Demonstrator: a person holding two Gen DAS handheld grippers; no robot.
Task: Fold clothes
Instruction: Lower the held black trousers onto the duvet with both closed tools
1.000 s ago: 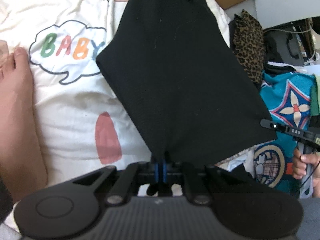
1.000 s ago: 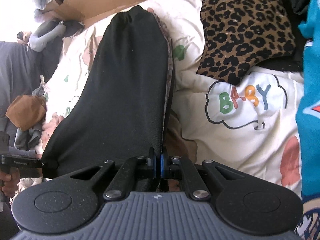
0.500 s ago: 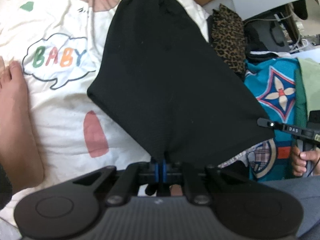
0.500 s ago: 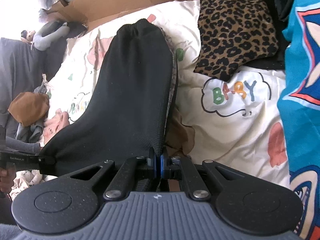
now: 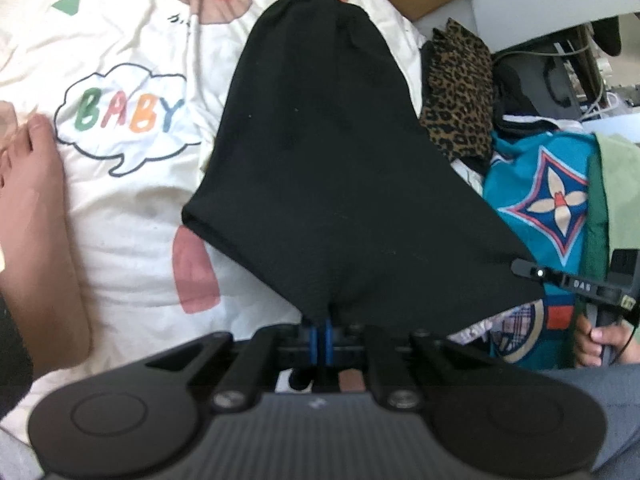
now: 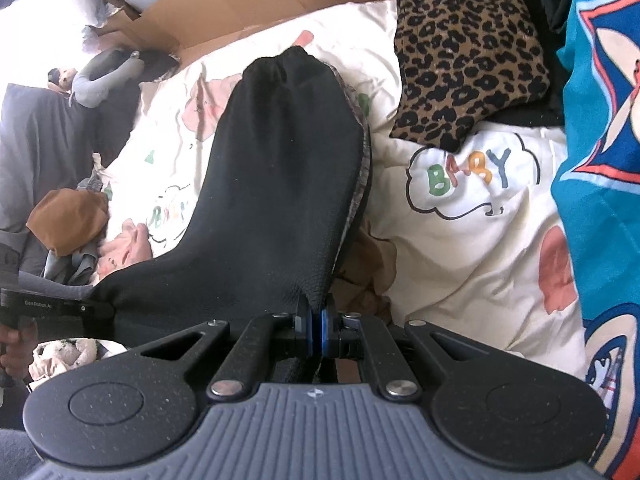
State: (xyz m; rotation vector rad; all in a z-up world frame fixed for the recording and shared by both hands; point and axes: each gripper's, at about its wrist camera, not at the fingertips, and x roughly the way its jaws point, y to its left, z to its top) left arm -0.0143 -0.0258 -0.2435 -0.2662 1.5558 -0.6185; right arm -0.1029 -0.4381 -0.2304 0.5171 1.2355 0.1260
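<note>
A: Between the two grippers hangs the black knit garment (image 5: 336,168). Who holds what?

B: The left gripper (image 5: 320,330) is clamped on one near corner of the garment, and the right gripper (image 6: 315,330) is clamped on the other near corner.

A: Where does the garment go from them?

B: Its long axis runs forward, away from both grippers. The far gathered end rests on the cream printed bed sheet (image 5: 132,184); the near edge is lifted between the grippers.

A: Which hand is nearer to the far end?

B: Neither, I think. Both would carry the near edge forward to it.
</note>
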